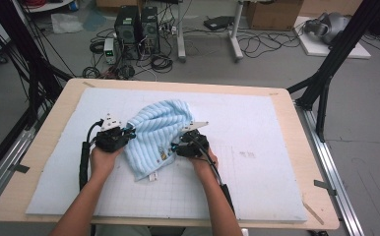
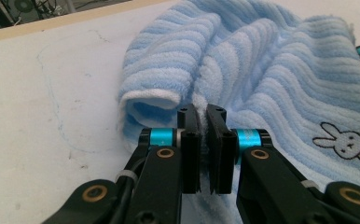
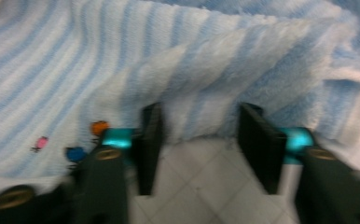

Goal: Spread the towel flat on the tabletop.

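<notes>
Towel (image 1: 154,135): pale blue with lighter ribbed stripes, marked with a white rabbit motif (image 2: 343,142) outlined in dark thread and small orange, pink and blue figures (image 3: 78,142). Mat (image 1: 257,147): white, ruled with a faint grey grid, laid on a light wood bench (image 1: 296,105). Left tongs (image 2: 202,122) and right tongs (image 3: 201,140): black with turquoise collars and brass-coloured rivets.

Your surroundings, off-task items.
You have a white mat (image 1: 257,162) on the wooden table (image 1: 296,123); beyond it two computer towers (image 1: 138,24), tangled cables (image 1: 161,63), and a cardboard box (image 1: 271,14) on the floor.
</notes>
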A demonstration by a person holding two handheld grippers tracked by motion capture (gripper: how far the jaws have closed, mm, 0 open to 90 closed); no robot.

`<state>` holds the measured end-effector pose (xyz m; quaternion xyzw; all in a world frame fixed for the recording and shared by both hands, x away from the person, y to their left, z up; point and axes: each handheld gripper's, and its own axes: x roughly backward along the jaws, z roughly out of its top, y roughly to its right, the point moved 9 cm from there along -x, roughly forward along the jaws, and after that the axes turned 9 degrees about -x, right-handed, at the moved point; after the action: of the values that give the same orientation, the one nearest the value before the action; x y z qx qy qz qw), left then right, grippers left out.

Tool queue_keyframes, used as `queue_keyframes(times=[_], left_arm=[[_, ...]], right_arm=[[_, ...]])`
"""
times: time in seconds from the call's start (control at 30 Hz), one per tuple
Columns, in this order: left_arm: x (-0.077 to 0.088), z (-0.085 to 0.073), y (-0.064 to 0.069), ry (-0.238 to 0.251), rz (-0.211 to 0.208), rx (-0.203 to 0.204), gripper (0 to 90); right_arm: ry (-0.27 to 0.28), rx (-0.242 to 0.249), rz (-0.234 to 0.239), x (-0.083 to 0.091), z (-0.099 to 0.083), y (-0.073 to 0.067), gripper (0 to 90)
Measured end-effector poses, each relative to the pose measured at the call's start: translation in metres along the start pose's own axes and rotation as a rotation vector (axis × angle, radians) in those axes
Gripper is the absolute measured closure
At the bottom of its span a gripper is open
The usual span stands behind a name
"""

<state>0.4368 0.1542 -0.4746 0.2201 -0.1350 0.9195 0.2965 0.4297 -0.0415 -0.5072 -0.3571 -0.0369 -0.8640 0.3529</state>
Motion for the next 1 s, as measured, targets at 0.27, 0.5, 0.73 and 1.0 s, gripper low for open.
queue_keyframes(times=[0.27,0.5,0.73,1.0], left_arm=[[0.000,0.001,0.002,0.006,-0.012,-0.002,84.4],[0.004,0.008,0.011,0.039,-0.037,-0.019,84.3],[0.007,0.017,0.023,0.076,-0.071,-0.028,84.3],[0.002,0.013,0.028,0.059,-0.050,-0.046,84.2]], right_arm=[[-0.012,0.063,-0.012,0.010,-0.001,-0.005,87.0],[0.060,0.060,0.000,0.048,-0.006,0.002,87.6],[0.097,0.052,-0.005,0.086,-0.015,0.009,88.2],[0.030,0.034,-0.046,0.081,-0.014,0.011,88.0]])
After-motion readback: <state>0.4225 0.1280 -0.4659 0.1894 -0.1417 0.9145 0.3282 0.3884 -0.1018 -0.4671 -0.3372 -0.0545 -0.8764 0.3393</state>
